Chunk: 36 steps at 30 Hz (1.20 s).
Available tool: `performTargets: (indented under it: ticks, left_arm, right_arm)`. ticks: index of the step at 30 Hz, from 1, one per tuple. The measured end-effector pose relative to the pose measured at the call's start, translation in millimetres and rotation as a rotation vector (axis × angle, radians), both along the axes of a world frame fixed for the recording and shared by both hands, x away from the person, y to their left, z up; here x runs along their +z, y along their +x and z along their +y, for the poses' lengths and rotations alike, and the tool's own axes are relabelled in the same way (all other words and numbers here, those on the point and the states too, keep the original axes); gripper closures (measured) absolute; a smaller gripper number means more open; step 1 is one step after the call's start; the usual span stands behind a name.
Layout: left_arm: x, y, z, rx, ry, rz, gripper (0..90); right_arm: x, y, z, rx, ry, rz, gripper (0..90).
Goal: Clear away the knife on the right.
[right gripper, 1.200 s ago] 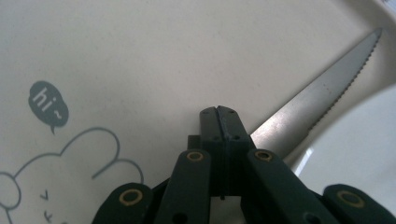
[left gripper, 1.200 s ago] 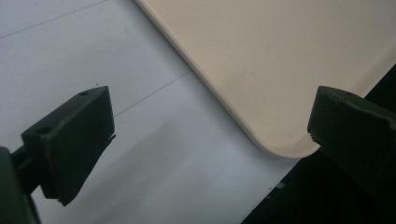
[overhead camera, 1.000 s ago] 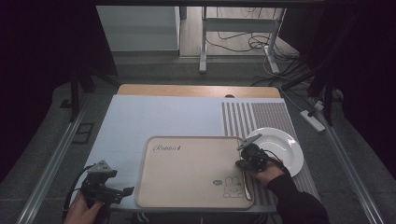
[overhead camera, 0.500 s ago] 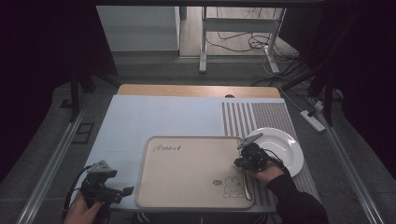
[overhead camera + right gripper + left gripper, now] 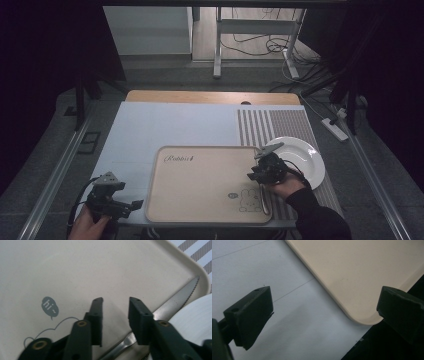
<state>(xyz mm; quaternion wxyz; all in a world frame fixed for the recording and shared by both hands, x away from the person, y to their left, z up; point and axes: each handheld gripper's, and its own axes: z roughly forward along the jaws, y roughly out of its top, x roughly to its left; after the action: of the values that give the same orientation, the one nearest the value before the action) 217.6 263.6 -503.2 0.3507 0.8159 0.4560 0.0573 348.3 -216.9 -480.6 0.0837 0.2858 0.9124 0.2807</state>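
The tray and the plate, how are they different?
The tray is beige and rectangular with rounded corners; the plate is white and round. The tray is the bigger of the two. The tray has writing and a little rabbit drawing printed on it; the plate is plain. A knife lies along the tray's right side, while the plate carries nothing. Both lie flat on the table, side by side.

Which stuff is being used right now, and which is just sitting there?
Being used:
- knife, lying on the tray beneath the open right tongs
- beige tray

Just sitting there:
- white plate
- striped mat
- left tongs, open, beside the tray
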Motion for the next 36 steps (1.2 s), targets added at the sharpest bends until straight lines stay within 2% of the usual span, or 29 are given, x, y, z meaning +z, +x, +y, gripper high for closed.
performTargets:
  ticks: [5,10,14,16,18,22,26,32,36]
  left_arm:
    - [0.0,-0.1,-0.1,0.0,0.0,0.0,1.7]
    - [0.0,-0.1,-0.2,0.0,0.0,0.0,1.7]
    - [0.0,0.0,0.0,-0.001,0.0,0.0,1.7]
    - [0.0,0.1,0.0,-0.001,0.0,0.001,1.7]
    - [-0.1,0.1,0.0,-0.002,-0.001,0.002,1.7]
    - [-0.1,0.1,0.1,-0.002,-0.002,0.002,1.7]
    - [-0.2,0.1,0.1,0.0,-0.005,0.002,1.7]
    - [-0.2,0.0,0.2,0.001,-0.006,0.002,1.7]
    - [-0.3,-0.1,0.4,0.001,-0.008,0.001,1.7]
  right_arm:
    - [3.6,-2.6,-0.5,-0.025,0.007,-0.013,44.6]
    - [6.1,-3.2,-1.7,-0.049,0.04,-0.021,27.0]
    - [7.4,-3.1,-2.8,-0.073,0.062,-0.036,18.5]
    - [7.1,-3.2,-3.6,-0.064,0.073,-0.021,11.6]
    - [6.5,-3.5,-4.6,-0.063,0.08,-0.019,8.6]
    - [4.8,-4.7,-6.4,-0.064,0.081,-0.053,3.2]
    - [4.0,-6.8,-9.3,-0.067,0.089,-0.064,0.5]
    - [4.0,-10.9,-16.6,-0.088,0.102,-0.068,0.0]
    - [4.1,-14.6,-23.2,-0.105,0.104,-0.087,0.0]
